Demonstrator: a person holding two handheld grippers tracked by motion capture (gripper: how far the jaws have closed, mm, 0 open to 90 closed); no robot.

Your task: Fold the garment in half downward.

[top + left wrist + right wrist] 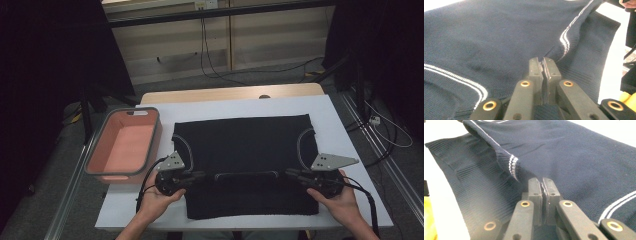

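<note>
A dark navy knitted sweater (245, 140) with thin white stripes lies flat on the white-covered table (340, 125). Its lower part is lifted into a fold that stretches between the two grippers. My left gripper (202, 176) is shut on the left end of that fold; in the left gripper view the jaws (543, 62) pinch the navy knit (486, 37). My right gripper (290, 173) is shut on the right end, and in the right gripper view its jaws (542, 182) clamp the fabric (586, 152) just beside a striped cuff (511, 165).
A pink basket (97, 145) with a grey rim stands at the table's left edge, close to my left hand. Beyond the far edge of the table lie cables (215, 70) on the floor. Dark curtains hang on both sides.
</note>
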